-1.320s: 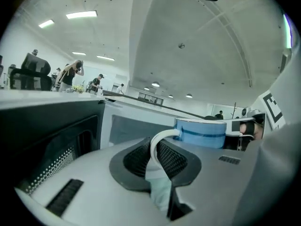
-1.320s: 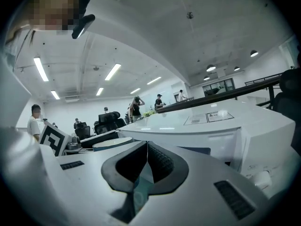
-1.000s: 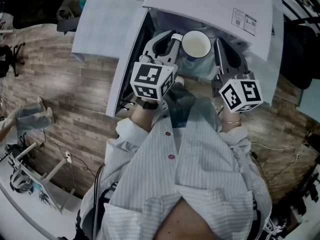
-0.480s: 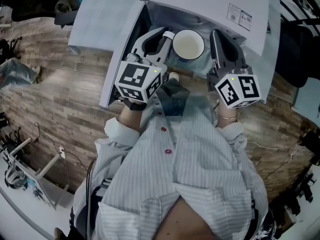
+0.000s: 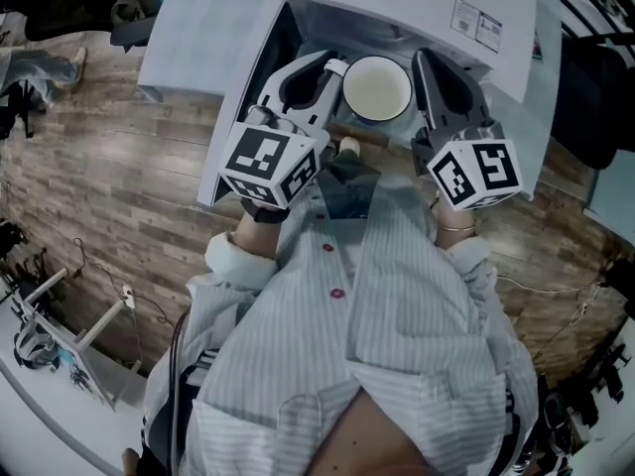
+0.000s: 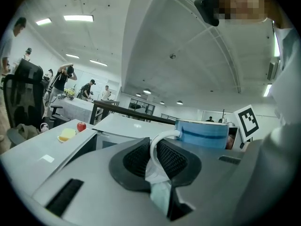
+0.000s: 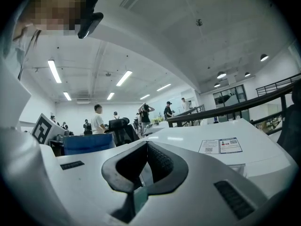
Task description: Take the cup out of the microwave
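One empty white-lined blue cup (image 5: 376,88), mouth up before the open white microwave (image 5: 417,3), has its handle (image 6: 157,140) pinched in left tongs (image 5: 331,67); right tongs (image 5: 425,63) pressed together.

Pinched the white handle (image 6: 156,143) of the blue cup (image 6: 202,133) between the dark ribbed fingers (image 6: 175,160) of the left gripper (image 6: 157,158). Held the cup upright just beyond them. Showed a red apple (image 6: 81,126) far off at left.
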The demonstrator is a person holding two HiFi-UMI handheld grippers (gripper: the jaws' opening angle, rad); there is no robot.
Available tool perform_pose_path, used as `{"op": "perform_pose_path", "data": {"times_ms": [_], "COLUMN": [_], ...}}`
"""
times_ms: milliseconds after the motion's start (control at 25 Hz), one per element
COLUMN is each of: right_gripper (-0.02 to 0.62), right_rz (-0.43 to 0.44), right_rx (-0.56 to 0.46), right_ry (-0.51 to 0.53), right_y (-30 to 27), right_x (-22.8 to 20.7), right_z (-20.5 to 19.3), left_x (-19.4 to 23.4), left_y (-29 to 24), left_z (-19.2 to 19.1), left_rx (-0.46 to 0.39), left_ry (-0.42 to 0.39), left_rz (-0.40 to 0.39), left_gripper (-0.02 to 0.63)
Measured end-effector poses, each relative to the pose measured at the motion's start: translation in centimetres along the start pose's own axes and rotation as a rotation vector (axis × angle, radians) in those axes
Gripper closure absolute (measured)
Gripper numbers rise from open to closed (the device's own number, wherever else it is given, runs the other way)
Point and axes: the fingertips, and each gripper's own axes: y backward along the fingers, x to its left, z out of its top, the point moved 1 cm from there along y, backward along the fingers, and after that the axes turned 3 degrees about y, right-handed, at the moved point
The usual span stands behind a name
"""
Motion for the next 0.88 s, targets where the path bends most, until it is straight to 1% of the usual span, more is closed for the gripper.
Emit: {"op": "perform_pose_path", "data": {"times_ms": [880], "right_gripper": [0.563], "right_rz": [0.027], "right_rx": [0.016], "right_ry": [0.005], "right_y": [-0.6], "right_x": [-0.5], "right_z": [-0.41], "left_x": [0.27], "left_y": [-0.86], "left_z": [-0.06], "left_rx": [0.0], "left_ry": [0.001], "left_rz": [0.019], "left_gripper": [0.555]}}
